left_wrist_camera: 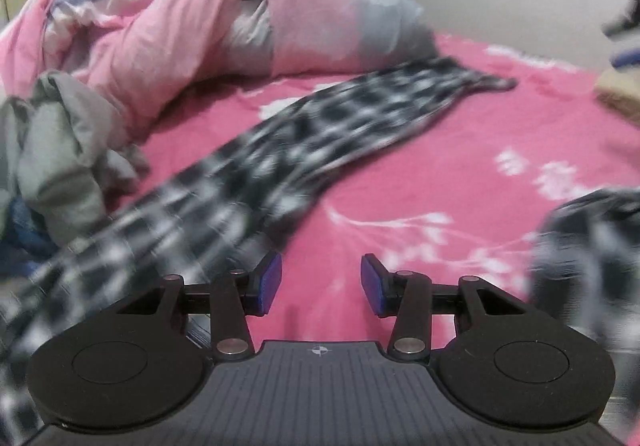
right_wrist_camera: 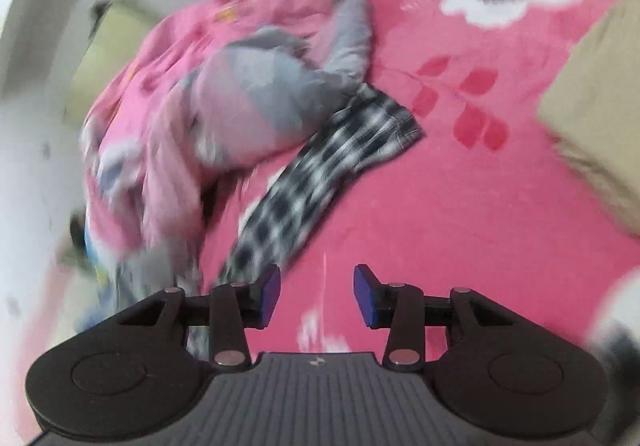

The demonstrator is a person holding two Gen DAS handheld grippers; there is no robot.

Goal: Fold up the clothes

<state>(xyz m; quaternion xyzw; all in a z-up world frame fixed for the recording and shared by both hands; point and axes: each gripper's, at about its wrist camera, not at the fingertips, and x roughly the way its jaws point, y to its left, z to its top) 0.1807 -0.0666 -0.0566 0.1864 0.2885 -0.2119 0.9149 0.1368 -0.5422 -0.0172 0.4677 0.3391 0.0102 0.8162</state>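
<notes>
While both hand-held grippers, left [left_wrist_camera: 321,284] and right [right_wrist_camera: 317,296], are hovering half-open and empty, I'm risking snagging the bedsheet [left_wrist_camera: 440,166] under the checked garment [left_wrist_camera: 280,150].

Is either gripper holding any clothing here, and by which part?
Nothing is held. The left gripper and right gripper both stand open over the pink sheet, beside the checked garment.
</notes>
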